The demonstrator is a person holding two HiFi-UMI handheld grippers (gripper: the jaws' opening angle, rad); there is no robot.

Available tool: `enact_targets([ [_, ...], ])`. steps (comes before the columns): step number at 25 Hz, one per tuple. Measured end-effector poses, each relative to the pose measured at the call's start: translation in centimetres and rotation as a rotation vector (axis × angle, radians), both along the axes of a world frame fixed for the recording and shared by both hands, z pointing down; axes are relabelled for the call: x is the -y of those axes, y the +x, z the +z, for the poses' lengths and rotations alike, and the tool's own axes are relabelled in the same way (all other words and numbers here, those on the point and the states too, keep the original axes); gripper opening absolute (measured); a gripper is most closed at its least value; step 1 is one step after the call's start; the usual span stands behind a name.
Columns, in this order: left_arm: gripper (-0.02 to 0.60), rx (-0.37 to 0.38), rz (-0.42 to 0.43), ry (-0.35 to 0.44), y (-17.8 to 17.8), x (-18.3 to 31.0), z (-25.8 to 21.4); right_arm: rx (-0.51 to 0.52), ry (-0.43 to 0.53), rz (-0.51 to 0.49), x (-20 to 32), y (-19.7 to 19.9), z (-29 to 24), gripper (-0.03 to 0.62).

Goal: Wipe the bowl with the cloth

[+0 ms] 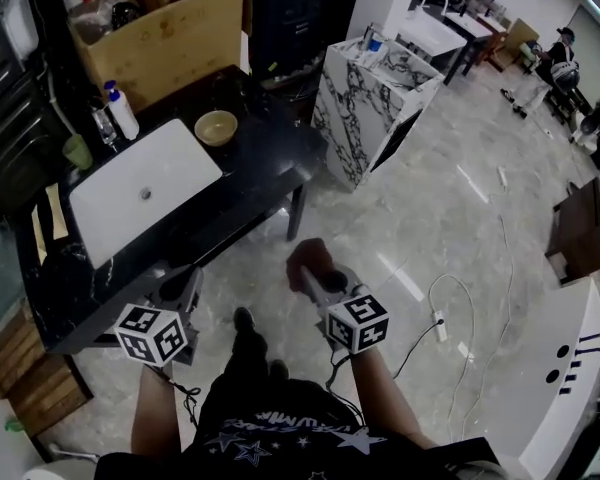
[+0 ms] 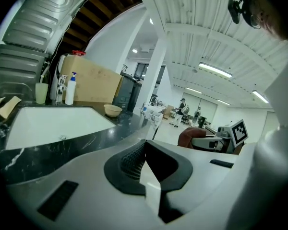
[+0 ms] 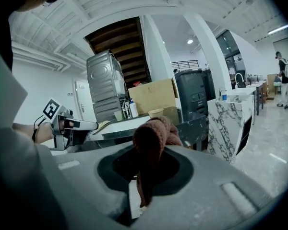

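Showing a person standing on a pale marble floor before a black desk, with one hand-held gripper in each hand. The left hand-held gripper appears over the desk's near edge in the head view. Its jaws are pressed fully together with nothing between them. The right hand-held gripper is held above the floor, clear of the desk and off its near right corner. Its jaws are clamped on a reddish-brown cloth, which bunches up above the jaws and hangs down between them. The bowl, tan and round, stands upright near the desk's far edge, just beyond the far corner of the white sink set into the desk top. It is well apart from both grippers, and nothing touches it. A white bottle with a blue pump and a green cup stand along the desk's far left edge, beside the sink. A cardboard box rises behind the bowl. A marble-patterned cabinet stands on the floor off the desk's right end, apart from it. A white cable lies looped on the floor to the person's right.
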State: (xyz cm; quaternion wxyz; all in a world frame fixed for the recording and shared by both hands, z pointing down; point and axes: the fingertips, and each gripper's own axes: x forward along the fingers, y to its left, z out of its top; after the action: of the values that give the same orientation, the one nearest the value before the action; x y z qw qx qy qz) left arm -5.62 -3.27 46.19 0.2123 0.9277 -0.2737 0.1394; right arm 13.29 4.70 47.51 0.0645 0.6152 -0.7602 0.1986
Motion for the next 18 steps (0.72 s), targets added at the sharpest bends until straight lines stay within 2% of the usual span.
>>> enact_targets([
  [2,0.008,-0.018,0.001,0.002,0.9,2.4,-0.4,-0.014,0.0,0.013,1.8,1.1,-0.4,0.051],
  [7,0.008,-0.108,0.014,-0.051,3.7,8.6,-1.1,-0.053,0.023,0.037,7.1,3.6,-2.2,0.051],
  [11,0.008,-0.13,-0.007,-0.042,4.6,13.2,-1.8,-0.066,0.025,0.057,11.7,4.9,-2.9,0.051],
  [18,0.009,-0.139,0.015,-0.108,4.1,18.7,-0.9,-0.078,0.025,0.029,19.3,3.7,-3.5,0.051],
])
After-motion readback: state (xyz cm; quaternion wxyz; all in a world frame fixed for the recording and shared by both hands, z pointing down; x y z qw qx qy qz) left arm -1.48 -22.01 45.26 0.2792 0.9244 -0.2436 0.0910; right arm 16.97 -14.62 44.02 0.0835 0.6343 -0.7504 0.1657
